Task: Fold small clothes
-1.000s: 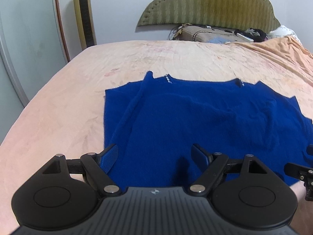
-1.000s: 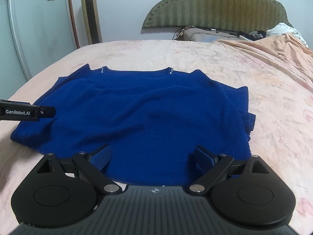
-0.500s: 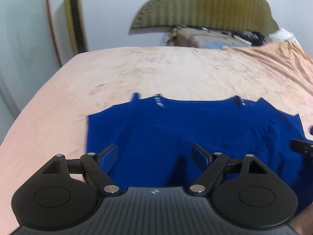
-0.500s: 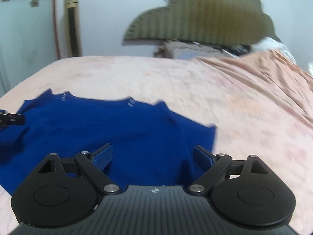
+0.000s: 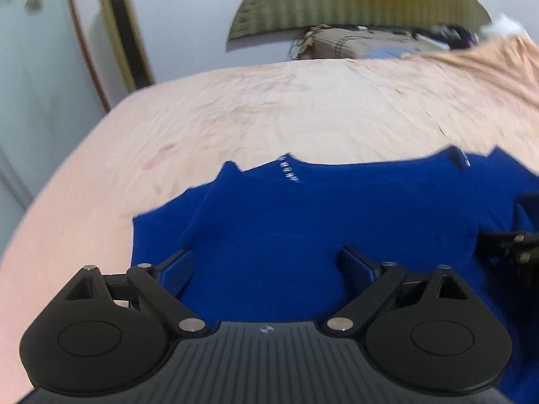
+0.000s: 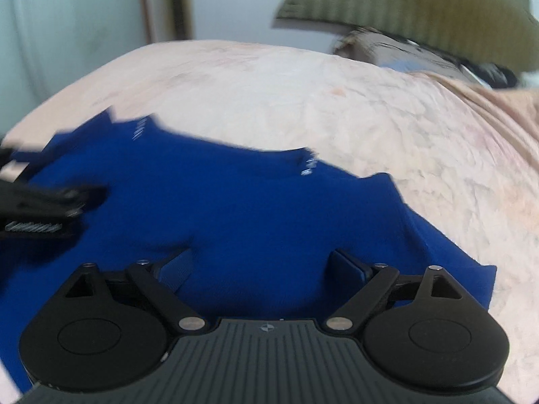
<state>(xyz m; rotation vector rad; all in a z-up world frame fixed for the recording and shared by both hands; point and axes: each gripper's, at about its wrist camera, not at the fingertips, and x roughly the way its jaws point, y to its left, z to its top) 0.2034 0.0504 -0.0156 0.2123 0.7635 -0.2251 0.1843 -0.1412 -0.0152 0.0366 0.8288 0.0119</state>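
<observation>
A small blue knitted sweater [image 5: 337,222] lies spread on the pink bed sheet [image 5: 235,114], neckline toward the headboard. In the right wrist view the same sweater [image 6: 235,215] fills the lower left. My left gripper [image 5: 266,266] hovers over the sweater's left half, its jaws opening wide with nothing pinched between them. My right gripper [image 6: 261,264] stands open above the right half, also holding nothing. Each gripper shows at the edge of the other's view: the right gripper [image 5: 512,245] and the left gripper [image 6: 43,208]. Both views are blurred by motion.
An olive padded headboard [image 5: 357,3] stands at the far end with a beige bag [image 5: 367,42] in front of it. A gold tower fan [image 5: 121,30] stands by the wall at left. A rumpled blanket [image 5: 488,64] lies along the bed's right side.
Both grippers have pulled back toward the near edge, so the sweater sits lower in each view. The right gripper's view has swung right. The left jaws stand slightly wider.
</observation>
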